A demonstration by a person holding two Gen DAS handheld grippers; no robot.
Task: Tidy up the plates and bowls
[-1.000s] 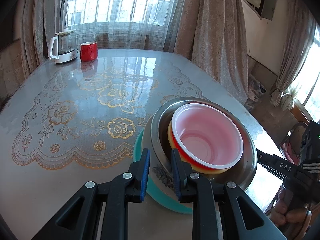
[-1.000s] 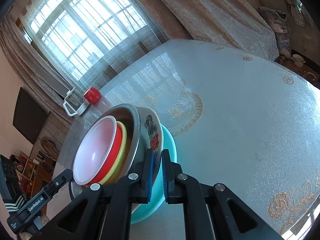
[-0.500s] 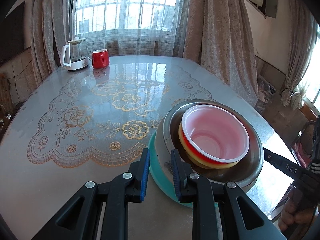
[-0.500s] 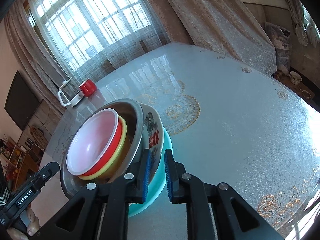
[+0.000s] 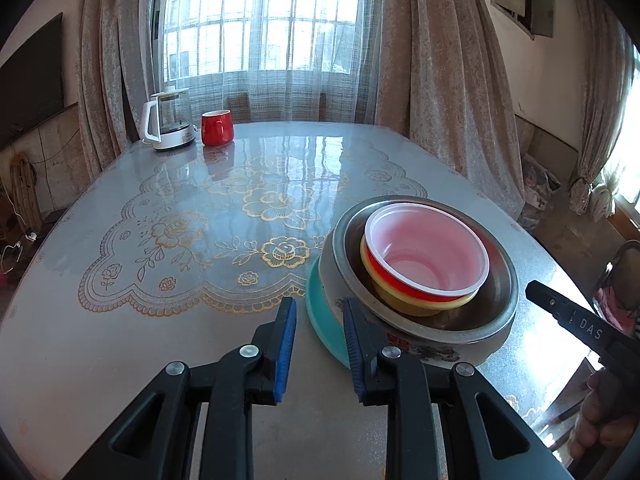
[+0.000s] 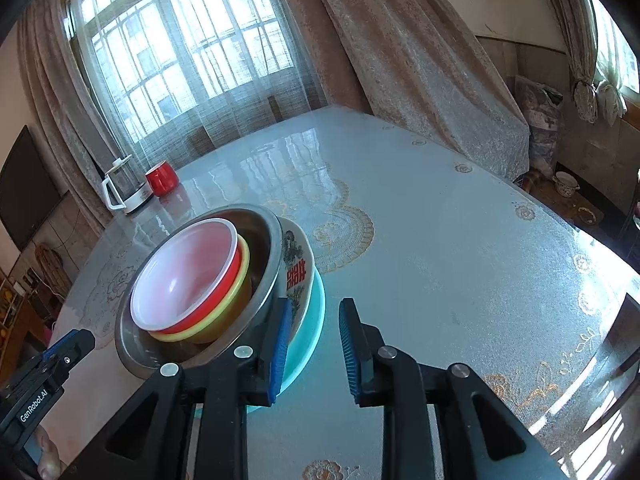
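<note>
You are holding both grippers at the stacked dishes sitting lower right of centre in the left view: a white-lined red plastic bowl nested in a yellow bowl, inside a stainless steel basin, on a printed ceramic plate over a teal plastic plate. The left gripper is spreading its fingers, with the teal rim just ahead of them but nothing pinched. The right gripper is opening too, its blue-padded fingers clear of the plates, its left finger just beside the ceramic rim.

The stack is sitting near the worktop edge at lower right, so I judge a careless nudge from either finger could be tipping the basin or sliding the whole pile off. The bowls are sitting off-centre in the basin and may be shifting if jolted.

A glass kettle and a red mug are standing well apart at upper left, blocking nothing.
</note>
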